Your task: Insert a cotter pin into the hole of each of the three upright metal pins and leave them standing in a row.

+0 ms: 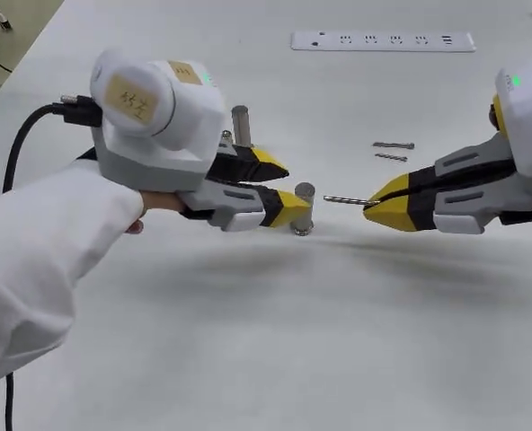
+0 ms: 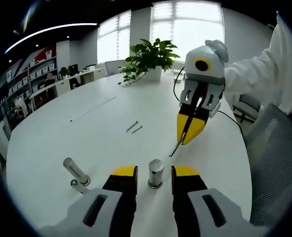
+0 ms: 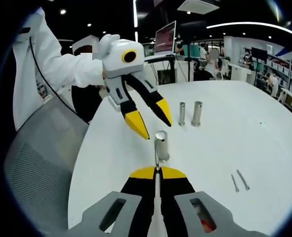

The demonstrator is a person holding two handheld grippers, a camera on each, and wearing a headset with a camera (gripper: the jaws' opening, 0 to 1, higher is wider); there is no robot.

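The right claw [image 1: 370, 205] is closed tight on a cotter pin [image 1: 345, 200]. It pinches the back end, so most of the thin shaft sticks out level toward the nearest metal pin [image 1: 304, 208]. The shaft's tip is just beside the upper part of that pin and not yet in it. The hole itself is too small to make out.

The left claw [image 1: 287, 189] is roughly half open and holds nothing. Its two yellow tips stand on either side of the same metal pin, and the left gripper view shows a gap on each side.

That pin stands upright on the white table [image 1: 248, 341]. A second metal pin [image 3: 182, 113] and a third metal pin [image 3: 197, 113] stand close together further back. Two spare cotter pins [image 1: 393, 145] lie flat off to one side.

The cotter pin looks light, thin and a little springy. If pushed off-line it would likely bend, or swivel between the jaws, so a firm hold at the head end with the shaft aimed straight at the hole suits it best.

The metal pin looks solid, stiff and smooth, and stands on a small foot. A sideways push from the shaft could slide or tip it. It is probably best steadied by closing the left claw on its body below the hole, leaving the hole clear.
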